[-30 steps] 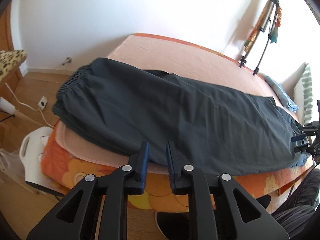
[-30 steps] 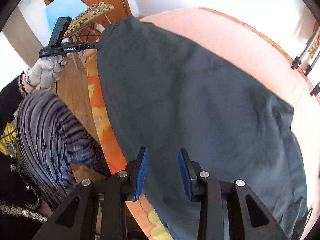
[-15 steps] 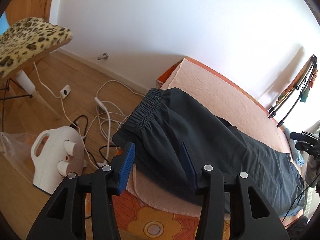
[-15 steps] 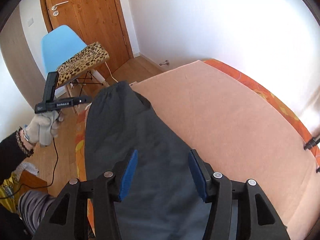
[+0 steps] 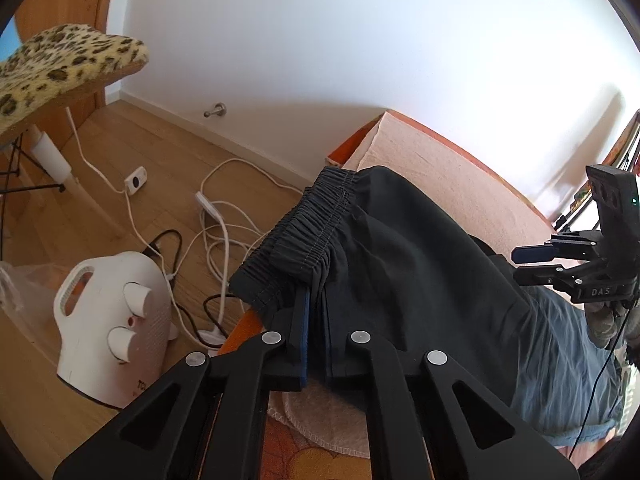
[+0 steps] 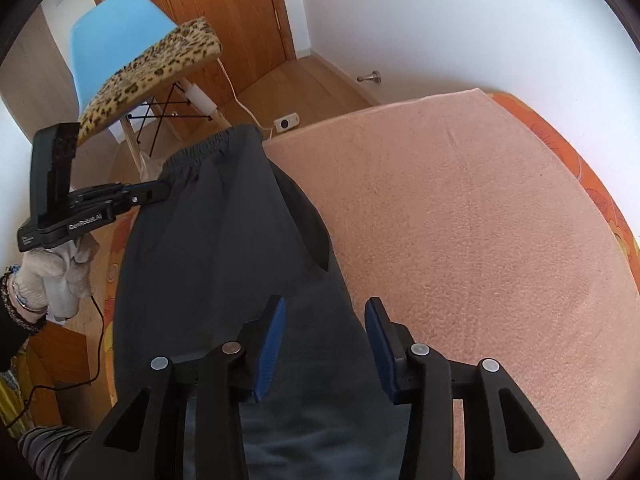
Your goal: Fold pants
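Note:
Dark grey pants point(image 5: 400, 264) with an elastic waistband point(image 5: 308, 220) lie lengthwise on a peach blanket point(image 6: 460, 220) on the bed. My left gripper point(image 5: 316, 320) is shut on the near edge of the pants just below the waistband, with fabric bunched between its blue pads. In the right wrist view the left gripper point(image 6: 162, 192) sits at the waistband's left corner. My right gripper point(image 6: 326, 332) hovers over the pants point(image 6: 224, 248) near their far edge. Its jaws are closing with cloth below the gap, and the pads are not pressing on it. It also shows as the right gripper point(image 5: 534, 265) above the pant legs.
A white fan heater point(image 5: 112, 312) and tangled cables point(image 5: 216, 220) lie on the wooden floor beside the bed. A blue chair point(image 6: 116, 40) with a leopard cushion point(image 6: 152, 76) stands by the wooden door point(image 6: 208, 8). An orange floral sheet point(image 6: 560, 148) edges the bed.
The left gripper went from open to shut on the pants by the waistband. The right gripper travelled along the pants toward the waistband end, and its jaws narrowed.

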Demonstrator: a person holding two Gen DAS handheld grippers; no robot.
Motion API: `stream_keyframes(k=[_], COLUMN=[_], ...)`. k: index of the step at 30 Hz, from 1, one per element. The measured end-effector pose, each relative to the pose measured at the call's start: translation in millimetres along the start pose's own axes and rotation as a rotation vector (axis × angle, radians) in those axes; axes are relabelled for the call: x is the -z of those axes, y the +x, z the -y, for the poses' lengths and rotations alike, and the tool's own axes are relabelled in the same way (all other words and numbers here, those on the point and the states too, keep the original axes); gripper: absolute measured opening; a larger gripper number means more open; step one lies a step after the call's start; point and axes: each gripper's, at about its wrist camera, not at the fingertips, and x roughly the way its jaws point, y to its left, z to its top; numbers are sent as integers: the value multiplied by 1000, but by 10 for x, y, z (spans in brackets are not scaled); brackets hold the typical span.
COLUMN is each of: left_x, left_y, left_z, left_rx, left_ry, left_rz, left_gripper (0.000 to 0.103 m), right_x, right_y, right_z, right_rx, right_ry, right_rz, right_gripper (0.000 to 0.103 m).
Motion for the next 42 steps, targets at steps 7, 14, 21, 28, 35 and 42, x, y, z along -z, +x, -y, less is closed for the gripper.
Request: stream_keyframes(k=[7,14,21,28,35,42], left_x=[59,38,-35,-78,-77,-99], left_y=[-120,-120,-195,183,143,196], left_z=[-45,-91,-461,-712,-744,-709], left_rx=[-19,-32,30,222,302,277], left_ry=[21,17,-151,-396,-465,-432], left_rz=[28,12,19,-90,-64,-93], left_gripper=[4,11,55,59,59,65], right_x=[26,-42,-189,-435,-432,-343], right_y=[97,-73,-241,-190,42,349], right_z=[-107,-209,-385,-721,-886,-966], right_rx=[8,133,92,-17,-63,-58], right_ry=[-50,-94,-86,-36,-6,-10], right_rz=[-32,-12,36,67,21,-47], right_gripper=[9,16,42,43,42,38])
